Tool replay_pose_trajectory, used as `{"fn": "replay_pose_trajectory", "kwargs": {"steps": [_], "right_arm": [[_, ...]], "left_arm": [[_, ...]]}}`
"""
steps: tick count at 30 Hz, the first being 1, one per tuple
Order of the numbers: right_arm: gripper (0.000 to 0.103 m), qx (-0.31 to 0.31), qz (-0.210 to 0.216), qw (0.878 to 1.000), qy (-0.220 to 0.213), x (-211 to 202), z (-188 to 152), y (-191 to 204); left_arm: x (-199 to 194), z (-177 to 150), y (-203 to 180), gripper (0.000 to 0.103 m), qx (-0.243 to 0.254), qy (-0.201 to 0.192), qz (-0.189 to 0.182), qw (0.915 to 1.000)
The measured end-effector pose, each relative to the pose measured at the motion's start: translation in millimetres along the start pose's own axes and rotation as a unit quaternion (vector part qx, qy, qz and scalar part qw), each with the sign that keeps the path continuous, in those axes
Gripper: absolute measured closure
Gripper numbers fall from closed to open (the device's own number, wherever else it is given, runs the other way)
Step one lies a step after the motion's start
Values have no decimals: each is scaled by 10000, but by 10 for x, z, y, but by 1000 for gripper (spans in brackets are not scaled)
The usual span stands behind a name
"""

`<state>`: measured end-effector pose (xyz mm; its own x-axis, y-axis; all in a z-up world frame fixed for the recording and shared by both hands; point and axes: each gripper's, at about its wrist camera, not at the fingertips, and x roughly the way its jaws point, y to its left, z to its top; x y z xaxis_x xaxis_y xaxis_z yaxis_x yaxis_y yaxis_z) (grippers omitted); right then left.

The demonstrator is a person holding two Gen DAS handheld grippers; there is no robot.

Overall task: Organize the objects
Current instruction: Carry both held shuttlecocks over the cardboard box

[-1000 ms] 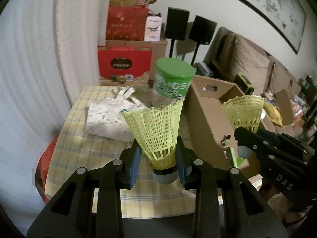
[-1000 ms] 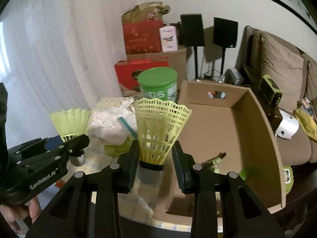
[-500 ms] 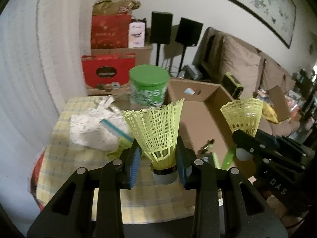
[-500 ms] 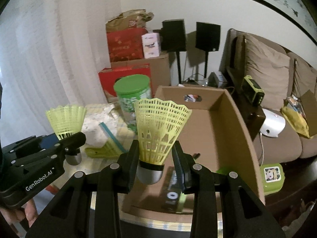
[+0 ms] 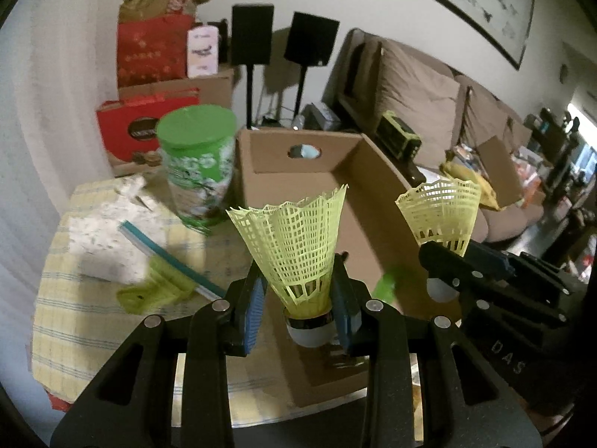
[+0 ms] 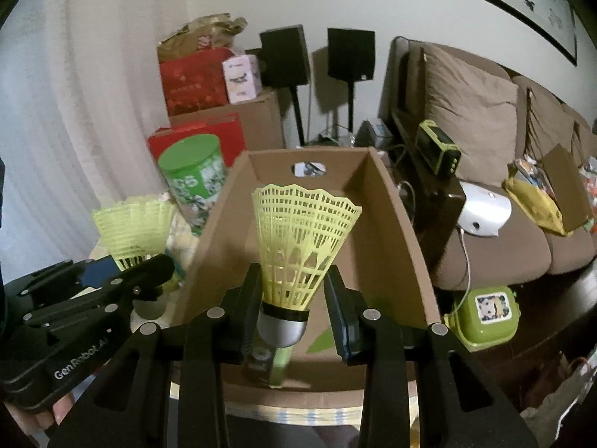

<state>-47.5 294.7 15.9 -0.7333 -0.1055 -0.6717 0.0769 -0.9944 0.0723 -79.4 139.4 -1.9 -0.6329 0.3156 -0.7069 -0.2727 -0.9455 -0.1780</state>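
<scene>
My left gripper (image 5: pixel 298 317) is shut on a yellow-green plastic shuttlecock (image 5: pixel 294 246), skirt up, held above the near left wall of an open cardboard box (image 5: pixel 373 201). My right gripper (image 6: pixel 294 321) is shut on a second yellow-green shuttlecock (image 6: pixel 298 246), held over the near end of the same box (image 6: pixel 391 224). Each gripper also shows in the other's view: the right one (image 5: pixel 444 280) at my right, the left one (image 6: pixel 138 283) at my left. Small green items lie on the box floor (image 6: pixel 283 366).
A green-lidded canister (image 5: pixel 197 164) stands on the yellow checked tablecloth (image 5: pixel 74 321) left of the box, beside a white patterned bag (image 5: pixel 108 239) and a green clip (image 5: pixel 156 291) with a blue strip. Red gift boxes (image 5: pixel 149 127), speakers and a brown sofa (image 6: pixel 485 149) lie behind.
Both grippers, each still holding its shuttlecock, have moved right and back from the table, so the box now lies under them. The canister has shifted left in both views.
</scene>
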Motion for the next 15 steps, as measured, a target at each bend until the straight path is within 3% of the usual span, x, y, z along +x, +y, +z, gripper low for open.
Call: {"fn": "replay_pose_trajectory", "kwargs": {"steps": [15], "right_arm": [[69, 193, -11, 9981, 589, 375, -256, -170]], "left_arm": [[384, -168, -136, 72, 38, 435, 21, 9990]]}}
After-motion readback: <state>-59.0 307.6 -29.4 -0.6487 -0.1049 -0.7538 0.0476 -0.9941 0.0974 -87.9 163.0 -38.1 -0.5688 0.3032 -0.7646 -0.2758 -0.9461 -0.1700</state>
